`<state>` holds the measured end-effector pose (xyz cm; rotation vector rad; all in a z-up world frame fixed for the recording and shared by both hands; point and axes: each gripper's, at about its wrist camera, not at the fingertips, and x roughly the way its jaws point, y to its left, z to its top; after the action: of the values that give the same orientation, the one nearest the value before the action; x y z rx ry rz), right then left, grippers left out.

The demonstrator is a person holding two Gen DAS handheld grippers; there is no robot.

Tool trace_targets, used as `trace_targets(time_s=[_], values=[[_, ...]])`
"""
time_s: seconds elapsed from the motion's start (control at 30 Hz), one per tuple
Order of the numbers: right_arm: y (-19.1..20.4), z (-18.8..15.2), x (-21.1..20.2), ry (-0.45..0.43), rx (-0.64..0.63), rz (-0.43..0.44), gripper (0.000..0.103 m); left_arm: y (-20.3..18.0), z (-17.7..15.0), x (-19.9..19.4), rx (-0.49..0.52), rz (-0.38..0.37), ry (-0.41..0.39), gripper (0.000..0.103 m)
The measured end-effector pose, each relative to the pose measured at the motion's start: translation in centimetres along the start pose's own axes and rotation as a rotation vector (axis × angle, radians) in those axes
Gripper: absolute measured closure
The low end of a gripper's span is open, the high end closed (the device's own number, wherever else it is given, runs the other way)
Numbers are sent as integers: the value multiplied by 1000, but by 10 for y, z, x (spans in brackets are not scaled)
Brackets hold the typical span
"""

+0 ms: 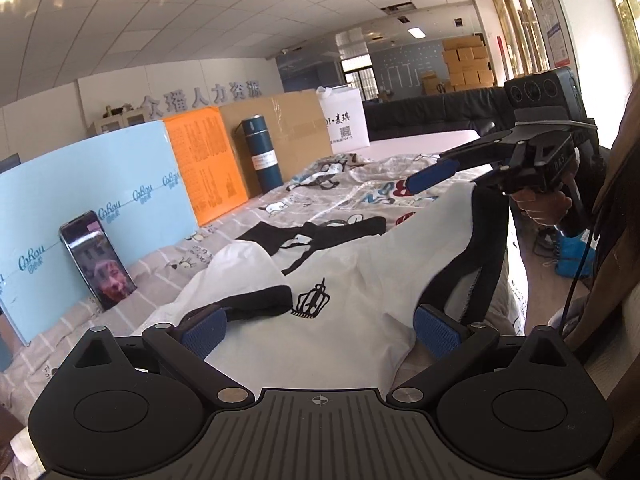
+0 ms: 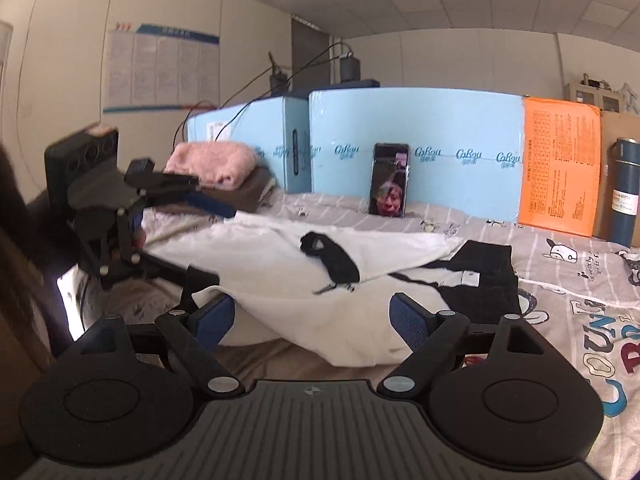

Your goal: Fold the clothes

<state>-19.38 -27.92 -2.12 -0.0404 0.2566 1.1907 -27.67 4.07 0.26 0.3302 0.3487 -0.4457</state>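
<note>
White shirt (image 1: 344, 280) with black trim spread on printed bedsheet (image 1: 360, 184), wide-open left gripper (image 1: 320, 330) near, right gripper (image 1: 436, 172) far right.

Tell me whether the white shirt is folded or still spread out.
Partly folded. One side of the white shirt is flipped over the body, its black cuff on top; the rest lies rumpled on the bedsheet.

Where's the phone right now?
The phone stands upright at the far edge of the bed, leaning on the light blue board, beyond the white shirt and left of the orange sheet.
</note>
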Motion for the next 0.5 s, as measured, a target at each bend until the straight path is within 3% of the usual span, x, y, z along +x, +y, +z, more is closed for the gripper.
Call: trace_targets(time_s=[0.1,0.23,0.37,0.4,0.43,0.5], values=[[-11,12,20,-4,21,16,19,4,1,-4,-62,-48,-38,1],[-19,17,48,46,27,33,18,-4,5,7,-170,-223,-83,1],[-23,18,57,45,67,42,18,-20,8,41,-196,-281,-31,5],[-24,19,57,41,74,44,18,-21,7,48,-181,-283,-11,28],[-24,18,54,40,73,43,18,-23,5,55,-167,-285,9,62],[-24,18,48,54,37,67,18,-11,3,57,-212,-254,13,82]])
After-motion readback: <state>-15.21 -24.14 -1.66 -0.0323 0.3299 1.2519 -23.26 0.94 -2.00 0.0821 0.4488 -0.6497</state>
